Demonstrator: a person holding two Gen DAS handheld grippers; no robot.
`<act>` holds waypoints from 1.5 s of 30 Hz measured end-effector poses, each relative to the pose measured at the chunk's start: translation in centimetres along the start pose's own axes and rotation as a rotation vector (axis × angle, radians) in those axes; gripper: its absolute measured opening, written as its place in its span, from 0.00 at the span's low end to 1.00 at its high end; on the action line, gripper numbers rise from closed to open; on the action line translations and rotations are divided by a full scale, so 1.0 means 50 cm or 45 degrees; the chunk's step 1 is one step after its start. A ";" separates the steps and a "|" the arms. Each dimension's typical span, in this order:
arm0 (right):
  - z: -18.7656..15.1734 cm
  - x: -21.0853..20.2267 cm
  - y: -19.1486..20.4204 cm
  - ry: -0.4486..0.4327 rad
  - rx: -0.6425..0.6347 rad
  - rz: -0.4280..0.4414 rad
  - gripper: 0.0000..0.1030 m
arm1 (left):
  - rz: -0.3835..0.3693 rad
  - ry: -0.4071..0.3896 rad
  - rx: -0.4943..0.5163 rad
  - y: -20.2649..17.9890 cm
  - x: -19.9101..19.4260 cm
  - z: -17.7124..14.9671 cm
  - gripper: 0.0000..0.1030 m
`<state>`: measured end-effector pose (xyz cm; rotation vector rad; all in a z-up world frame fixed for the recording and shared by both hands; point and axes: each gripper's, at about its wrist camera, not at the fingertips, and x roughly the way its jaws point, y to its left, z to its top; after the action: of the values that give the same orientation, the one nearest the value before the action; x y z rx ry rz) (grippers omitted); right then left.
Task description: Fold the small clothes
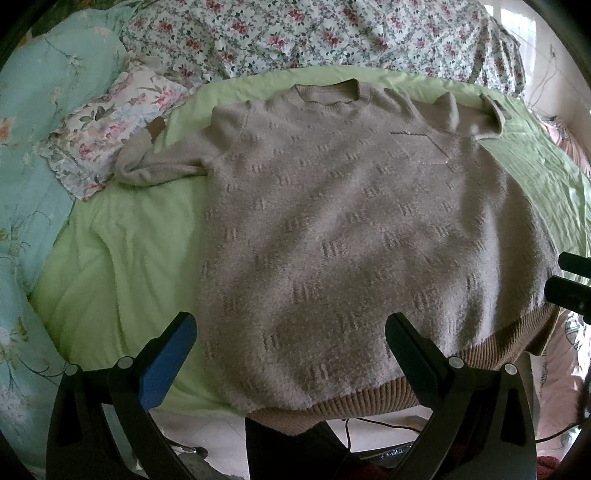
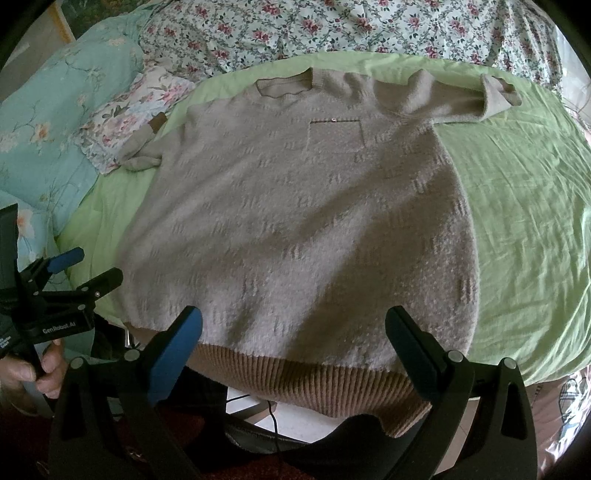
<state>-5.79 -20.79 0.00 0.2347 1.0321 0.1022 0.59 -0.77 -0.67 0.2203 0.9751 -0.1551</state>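
Observation:
A taupe knit sweater [image 1: 340, 221] lies flat, front up, on a green sheet [image 1: 122, 251], neck away from me, its brown ribbed hem hanging over the near bed edge. It has a chest pocket [image 2: 334, 136]. Both sleeves are bent up beside the shoulders. My left gripper [image 1: 291, 328] is open and empty above the hem's left part. My right gripper [image 2: 295, 325] is open and empty above the hem [image 2: 295, 373] in the right wrist view. The left gripper also shows at the left of the right wrist view [image 2: 86, 267], open.
A small floral pillow [image 1: 107, 125] lies by the left sleeve. A turquoise quilt [image 1: 33, 110] runs along the left, a floral quilt [image 1: 314, 33] along the back. Bare green sheet [image 2: 524, 221] lies right of the sweater. Floor and a cable [image 2: 273, 410] show below the bed edge.

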 end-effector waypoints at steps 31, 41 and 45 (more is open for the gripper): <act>0.055 0.017 -0.077 0.023 0.127 0.007 0.96 | -0.016 0.008 -0.018 0.014 0.049 0.053 0.99; 0.175 0.004 -0.236 -0.177 0.291 0.007 0.96 | 0.027 -0.009 -0.034 0.036 0.088 0.128 0.99; 0.271 -0.013 -0.309 -0.291 0.287 -0.054 0.96 | 0.039 -0.016 -0.028 0.038 0.107 0.160 0.99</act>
<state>5.10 -37.85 3.46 0.4198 0.8196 -0.0788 10.40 -1.13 -0.60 0.2136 0.9604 -0.1179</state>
